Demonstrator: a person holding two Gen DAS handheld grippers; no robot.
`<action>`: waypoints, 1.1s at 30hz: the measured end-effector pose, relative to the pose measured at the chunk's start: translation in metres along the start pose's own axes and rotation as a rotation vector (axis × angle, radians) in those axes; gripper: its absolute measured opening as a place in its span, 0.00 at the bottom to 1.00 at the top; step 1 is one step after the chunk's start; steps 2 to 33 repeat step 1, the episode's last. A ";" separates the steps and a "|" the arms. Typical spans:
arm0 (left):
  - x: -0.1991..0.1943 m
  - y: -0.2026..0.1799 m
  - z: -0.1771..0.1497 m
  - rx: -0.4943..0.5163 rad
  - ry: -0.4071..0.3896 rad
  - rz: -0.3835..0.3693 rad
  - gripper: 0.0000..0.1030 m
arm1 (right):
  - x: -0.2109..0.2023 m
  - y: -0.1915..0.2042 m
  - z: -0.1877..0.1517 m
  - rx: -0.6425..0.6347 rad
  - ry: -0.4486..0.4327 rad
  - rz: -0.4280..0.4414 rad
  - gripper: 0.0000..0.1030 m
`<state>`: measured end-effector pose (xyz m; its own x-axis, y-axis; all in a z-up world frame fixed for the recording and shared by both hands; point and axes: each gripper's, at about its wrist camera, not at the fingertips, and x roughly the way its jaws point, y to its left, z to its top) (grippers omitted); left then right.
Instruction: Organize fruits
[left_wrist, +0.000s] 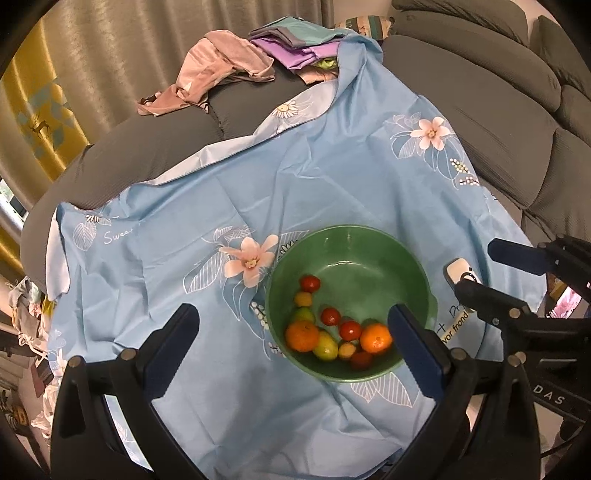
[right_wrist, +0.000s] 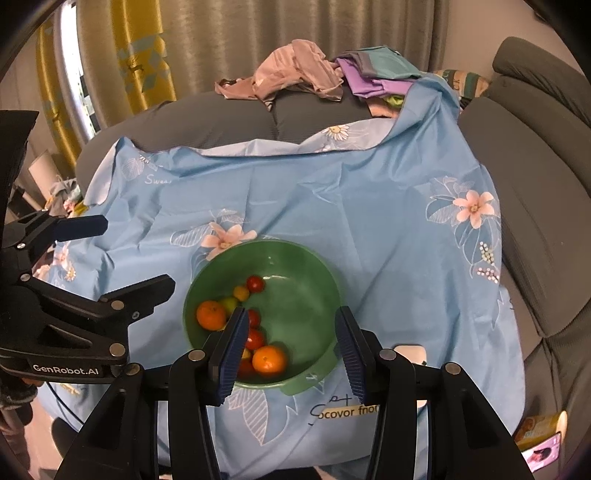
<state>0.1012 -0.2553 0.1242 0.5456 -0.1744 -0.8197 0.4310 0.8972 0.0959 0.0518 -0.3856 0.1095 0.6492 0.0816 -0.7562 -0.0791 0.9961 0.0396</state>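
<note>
A green bowl (left_wrist: 369, 254) sits on a blue flowered cloth (left_wrist: 295, 184) and holds several fruits: two oranges (left_wrist: 302, 335), red tomatoes (left_wrist: 309, 283), green and yellow ones. My left gripper (left_wrist: 291, 332) is open and empty above the bowl's near-left side. The right gripper (left_wrist: 476, 269) shows at the right edge, open. In the right wrist view the bowl (right_wrist: 303, 273) lies just ahead of my open, empty right gripper (right_wrist: 291, 328), whose left finger covers some fruit. The left gripper (right_wrist: 136, 254) is at the left.
The cloth covers a grey sofa (left_wrist: 480, 92). Crumpled clothes (left_wrist: 221, 62) lie at the far edge. A small white device (left_wrist: 460, 271) lies right of the bowl. Curtains (right_wrist: 258, 37) hang behind.
</note>
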 end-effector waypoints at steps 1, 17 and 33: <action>0.000 0.000 0.000 0.001 0.002 0.000 0.99 | 0.000 0.000 0.000 -0.002 -0.001 -0.001 0.47; 0.000 0.000 0.000 0.001 0.002 0.000 0.99 | 0.000 0.000 0.000 -0.002 -0.001 -0.001 0.47; 0.000 0.000 0.000 0.001 0.002 0.000 0.99 | 0.000 0.000 0.000 -0.002 -0.001 -0.001 0.47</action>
